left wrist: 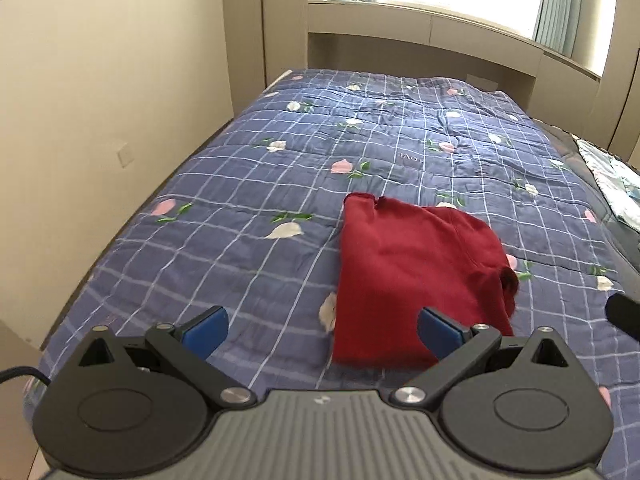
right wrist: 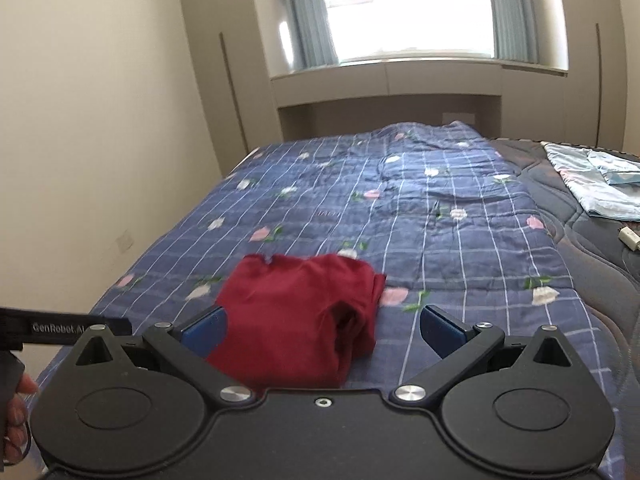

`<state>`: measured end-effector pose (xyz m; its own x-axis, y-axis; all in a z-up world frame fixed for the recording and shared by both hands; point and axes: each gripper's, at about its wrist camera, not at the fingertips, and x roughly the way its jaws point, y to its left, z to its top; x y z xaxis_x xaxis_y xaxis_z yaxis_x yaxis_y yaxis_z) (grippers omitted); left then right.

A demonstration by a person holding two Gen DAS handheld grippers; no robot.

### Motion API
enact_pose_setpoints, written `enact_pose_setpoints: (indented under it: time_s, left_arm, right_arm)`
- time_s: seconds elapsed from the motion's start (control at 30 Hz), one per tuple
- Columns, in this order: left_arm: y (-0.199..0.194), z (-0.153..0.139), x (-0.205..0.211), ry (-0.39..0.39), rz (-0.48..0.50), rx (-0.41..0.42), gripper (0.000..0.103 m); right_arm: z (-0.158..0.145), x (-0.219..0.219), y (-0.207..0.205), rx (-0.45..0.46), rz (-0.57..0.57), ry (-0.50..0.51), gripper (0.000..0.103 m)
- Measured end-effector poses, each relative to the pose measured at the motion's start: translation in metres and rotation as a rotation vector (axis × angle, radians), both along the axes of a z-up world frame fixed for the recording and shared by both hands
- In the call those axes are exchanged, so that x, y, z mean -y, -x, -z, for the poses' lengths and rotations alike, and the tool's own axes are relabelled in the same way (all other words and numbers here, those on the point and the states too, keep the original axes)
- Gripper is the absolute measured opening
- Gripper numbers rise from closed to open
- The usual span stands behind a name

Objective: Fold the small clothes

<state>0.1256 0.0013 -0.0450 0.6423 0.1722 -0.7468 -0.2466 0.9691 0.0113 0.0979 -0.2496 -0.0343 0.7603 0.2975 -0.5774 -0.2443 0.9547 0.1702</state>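
Folded red garment [left wrist: 420, 280] lying flat on the blue checked floral quilt [left wrist: 260, 184] covering the bed, near its front edge, a sleeve cuff bunched at the garment's 3 o'clock side. Left gripper [left wrist: 322, 330] hanging above the quilt with blue-padded fingers [left wrist: 206, 330] spread wide, nothing between them; garment at 1 o'clock from it, its near corner behind the right-hand pad. Right gripper [right wrist: 322, 330] likewise spread wide and empty above the bed, garment [right wrist: 296, 312] at 11 o'clock from it, partly behind the left-hand pad, no contact visible. At 9 o'clock in the right wrist view, the other gripper's black body and a person's hand [right wrist: 18, 420] at the frame's edge. At 2 o'clock on the bed, a pale blue cloth [right wrist: 596, 184] on dark bedding beside the quilt. Curtained window [right wrist: 400, 8] at 12 o'clock.
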Motion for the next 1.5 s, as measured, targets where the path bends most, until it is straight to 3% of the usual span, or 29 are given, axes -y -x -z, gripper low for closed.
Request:
enact_pose_setpoints:
  time_s: [0.27, 0.57, 1.5]
  left_arm:
    - [0.065, -0.034, 0.008, -0.016, -0.004, -0.038, 0.103]
    - [0.111, -0.035, 0.007, -0.02, -0.047, -0.069, 0.103]
    - [0.119, -0.035, 0.02, -0.031, -0.079, -0.074, 0.103]
  right_arm:
    - [-0.023, 0.007, 0.048, -0.105, -0.081, 0.02, 0.102]
    - [-0.025, 0.005, 0.082, -0.134, -0.114, 0.017, 0.102]
    - [-0.021, 0.023, 0.074, -0.168, -0.109, -0.013, 0.102]
